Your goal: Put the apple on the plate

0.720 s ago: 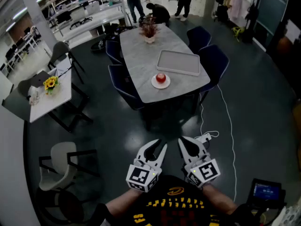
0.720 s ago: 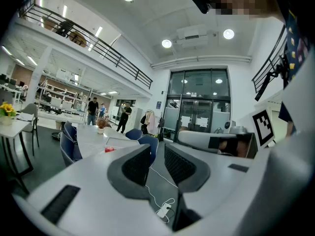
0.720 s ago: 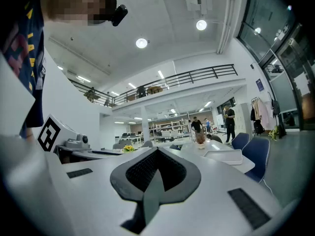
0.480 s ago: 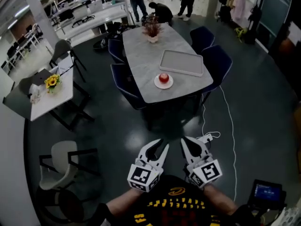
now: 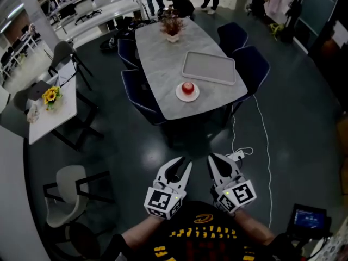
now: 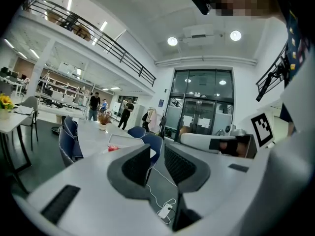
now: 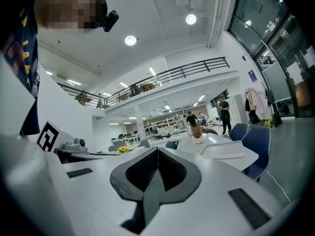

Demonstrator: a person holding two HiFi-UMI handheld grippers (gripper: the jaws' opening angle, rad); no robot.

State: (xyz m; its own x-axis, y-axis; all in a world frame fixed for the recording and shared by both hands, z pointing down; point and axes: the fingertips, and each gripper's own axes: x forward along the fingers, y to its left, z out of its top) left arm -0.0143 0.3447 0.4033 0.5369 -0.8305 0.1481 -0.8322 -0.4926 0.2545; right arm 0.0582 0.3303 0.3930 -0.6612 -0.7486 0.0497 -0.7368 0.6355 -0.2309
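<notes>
A red apple (image 5: 187,87) rests on a small white plate (image 5: 187,96) near the front edge of a long grey table (image 5: 163,64), far ahead of me. In the left gripper view the apple (image 6: 113,148) shows small, left of the jaws. Both grippers are held low and close to my body, well short of the table. My left gripper (image 5: 182,164) (image 6: 157,155) is open by a narrow gap with nothing in it. On my right gripper (image 5: 218,160) (image 7: 157,154) the jaws are pressed together and empty.
A grey tray (image 5: 209,68) (image 7: 222,151) lies on the table behind the plate, with a potted plant (image 5: 172,29) at the far end. Blue chairs (image 5: 247,67) ring the table. A white cable and power strip (image 5: 240,156) lie on the dark floor ahead. Side table with flowers (image 5: 49,98) at left.
The head view has shifted a little, so the table sits slightly higher and further left in the picture. Both grippers keep their places and jaw states.
</notes>
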